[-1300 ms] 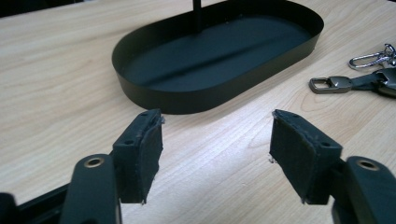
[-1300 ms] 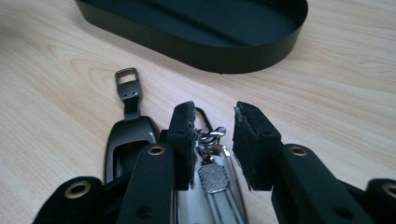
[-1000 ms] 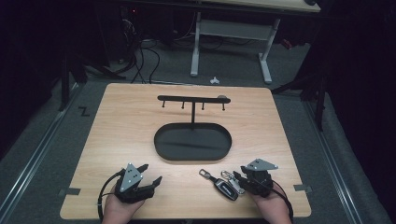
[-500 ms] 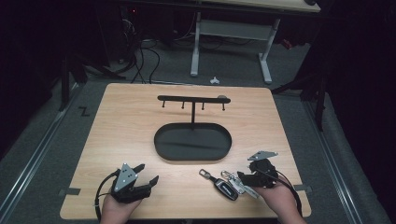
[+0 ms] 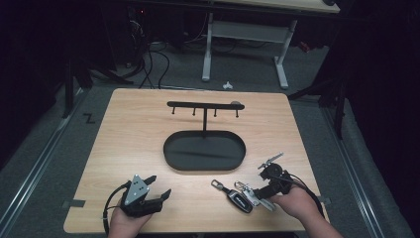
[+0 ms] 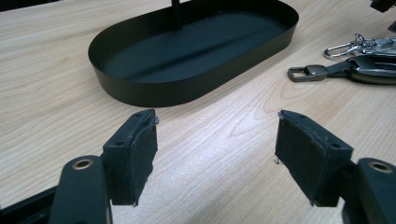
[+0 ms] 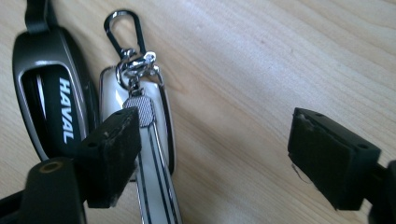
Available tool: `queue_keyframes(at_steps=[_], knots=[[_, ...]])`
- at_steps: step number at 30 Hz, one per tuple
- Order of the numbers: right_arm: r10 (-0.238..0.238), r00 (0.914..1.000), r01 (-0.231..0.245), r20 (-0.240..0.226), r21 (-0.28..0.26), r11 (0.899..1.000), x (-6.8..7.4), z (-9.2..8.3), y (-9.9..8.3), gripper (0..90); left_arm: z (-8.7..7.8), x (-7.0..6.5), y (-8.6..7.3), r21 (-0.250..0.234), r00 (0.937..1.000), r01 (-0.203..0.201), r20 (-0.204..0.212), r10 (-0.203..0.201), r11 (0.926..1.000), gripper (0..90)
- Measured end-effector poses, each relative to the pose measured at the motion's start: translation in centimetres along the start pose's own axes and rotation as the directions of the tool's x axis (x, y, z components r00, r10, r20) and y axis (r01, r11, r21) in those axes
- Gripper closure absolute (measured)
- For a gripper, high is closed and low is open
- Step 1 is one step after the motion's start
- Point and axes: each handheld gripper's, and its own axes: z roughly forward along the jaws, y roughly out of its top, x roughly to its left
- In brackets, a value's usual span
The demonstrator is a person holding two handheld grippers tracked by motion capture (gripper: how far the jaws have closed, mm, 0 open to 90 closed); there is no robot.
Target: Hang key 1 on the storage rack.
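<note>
Two key fobs lie side by side on the bench (image 5: 124,129), near its front edge: a black key fob (image 7: 49,100) and a white key fob (image 7: 149,140). The right tool (image 5: 265,187), jaws just opened and holding nothing, sits just beside them. The left tool (image 6: 215,149) gapes empty, facing the black oval tray (image 6: 140,95).

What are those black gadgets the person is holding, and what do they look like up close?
Each is a black hand-held gripper. The left one carries a grey three-cornered plate and a looping black cable. The right one trails a cable too. Their fingertips are flat black pads.
</note>
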Motion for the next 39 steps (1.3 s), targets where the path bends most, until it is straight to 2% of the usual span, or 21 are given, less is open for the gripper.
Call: queue_keyframes(at_steps=[5,8,11,14,18,23,24,25,26,31,35,39], knots=[[-0.054,0.9985,0.054,0.004,0.062,0.997,0.5,-0.1,0.6,15.2,0.0,0.0,0.0,0.003,1.0,-0.005,0.008,0.005,1.0,30.2],[-0.05,0.9985,0.052,-0.022,0.095,0.994,0.5,-0.3,1.1,15.1,0.1,-0.2,-0.1,0.006,0.9999,-0.011,0.013,0.011,0.9999,30.1],[-0.069,0.9976,0.068,-0.002,0.133,0.989,0.3,-0.6,1.6,15.1,0.2,-0.3,-0.1,0.011,0.9996,-0.02,0.02,0.02,0.9997,30.2],[-0.094,0.9956,0.092,-0.001,0.172,0.981,0.2,-1.2,2.5,15.6,0.3,-0.4,-0.1,0.017,0.9994,-0.027,0.024,0.027,0.9995,30.2],[-0.09,0.9959,0.087,0.006,0.204,0.975,0.2,-1.9,3.5,16.7,0.3,-0.3,-0.1,0.017,0.9993,-0.026,0.027,0.026,0.9995,30.1],[-0.098,0.9947,0.102,-0.031,0.198,0.975,1.6,-2.1,4.5,20.2,0.2,-0.3,-0.1,0.017,0.9992,-0.027,0.031,0.027,0.9995,30.1],[-0.127,0.9912,0.132,-0.038,0.19,0.973,1.8,-1.9,4.7,21.2,0.2,-0.3,-0.1,0.017,0.9991,-0.028,0.032,0.027,0.9995,30.2],[-0.136,0.9898,0.141,-0.042,0.189,0.972,2.2,-1.7,4.9,23.0,0.2,-0.4,-0.1,0.019,0.999,-0.029,0.034,0.028,0.9994,30.1],[-0.124,0.9909,0.132,-0.053,0.199,0.971,2.8,-1.5,5.1,23.7,0.2,-0.4,-0.1,0.019,0.999,-0.03,0.034,0.029,0.9994,30.1],[-0.196,0.9768,0.209,-0.085,0.18,0.961,4.4,-0.9,6.2,30.5,0.3,-0.3,-0.1,0.022,0.9989,-0.031,0.037,0.03,0.9993,30.1],[-0.22,0.9692,0.237,-0.11,0.167,0.957,5.5,-0.4,7.2,32.5,0.3,-0.3,-0.1,0.023,0.9988,-0.03,0.039,0.029,0.9993,30.1],[-0.244,0.9603,0.265,-0.135,0.177,0.948,6.6,0.6,7.8,34.5,0.2,-0.3,-0.1,0.021,0.9989,-0.028,0.039,0.027,0.9994,30.0]])
